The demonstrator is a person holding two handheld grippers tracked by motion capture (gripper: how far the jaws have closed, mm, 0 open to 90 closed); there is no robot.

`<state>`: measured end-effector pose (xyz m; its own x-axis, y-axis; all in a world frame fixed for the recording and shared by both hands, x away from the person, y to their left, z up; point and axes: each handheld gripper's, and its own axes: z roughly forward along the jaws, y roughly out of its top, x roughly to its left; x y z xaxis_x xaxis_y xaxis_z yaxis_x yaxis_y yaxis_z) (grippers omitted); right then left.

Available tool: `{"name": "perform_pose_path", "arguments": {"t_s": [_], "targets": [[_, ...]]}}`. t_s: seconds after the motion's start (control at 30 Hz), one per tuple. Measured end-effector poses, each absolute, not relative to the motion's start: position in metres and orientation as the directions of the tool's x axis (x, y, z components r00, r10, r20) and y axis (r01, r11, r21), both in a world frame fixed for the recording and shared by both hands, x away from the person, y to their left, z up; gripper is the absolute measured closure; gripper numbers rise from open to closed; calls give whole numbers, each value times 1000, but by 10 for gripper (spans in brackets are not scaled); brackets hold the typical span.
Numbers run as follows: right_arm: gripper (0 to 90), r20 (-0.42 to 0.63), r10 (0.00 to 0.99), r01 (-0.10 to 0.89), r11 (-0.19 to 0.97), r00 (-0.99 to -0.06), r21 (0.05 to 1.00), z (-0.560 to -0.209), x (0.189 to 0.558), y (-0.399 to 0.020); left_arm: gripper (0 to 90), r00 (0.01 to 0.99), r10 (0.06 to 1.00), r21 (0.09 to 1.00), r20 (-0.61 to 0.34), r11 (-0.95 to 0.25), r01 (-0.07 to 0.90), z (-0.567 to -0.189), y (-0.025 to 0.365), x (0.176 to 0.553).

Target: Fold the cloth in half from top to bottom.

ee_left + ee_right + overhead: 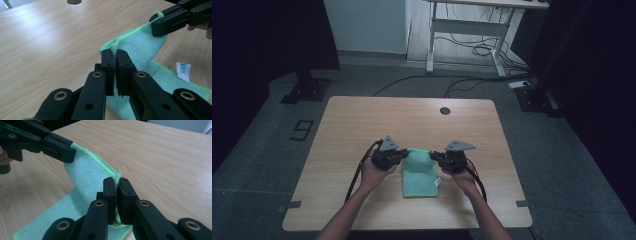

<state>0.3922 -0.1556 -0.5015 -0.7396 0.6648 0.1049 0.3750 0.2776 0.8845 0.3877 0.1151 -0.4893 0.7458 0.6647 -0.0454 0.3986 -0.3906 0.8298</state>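
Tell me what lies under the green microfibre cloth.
Under the green microfibre cloth lies the light wooden table. Both grippers lift its far edge; its near part rests flat, hiding whatever lies beneath.

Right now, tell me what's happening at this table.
A person is working on a green cloth on a wooden table, a gripper in each hand. The left gripper is shut on one far corner, the right gripper on the other. That far edge is lifted, while the near part with the white tag lies on the table.
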Motion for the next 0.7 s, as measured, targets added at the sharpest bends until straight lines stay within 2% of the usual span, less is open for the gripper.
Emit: {"name": "perform_pose_path", "arguments": {"t_s": [0.7], "targets": [[848, 133, 636, 397, 292, -760, 870, -514, 370, -158, 859, 729, 676, 810, -111, -364, 461, -500, 115, 363]]}}
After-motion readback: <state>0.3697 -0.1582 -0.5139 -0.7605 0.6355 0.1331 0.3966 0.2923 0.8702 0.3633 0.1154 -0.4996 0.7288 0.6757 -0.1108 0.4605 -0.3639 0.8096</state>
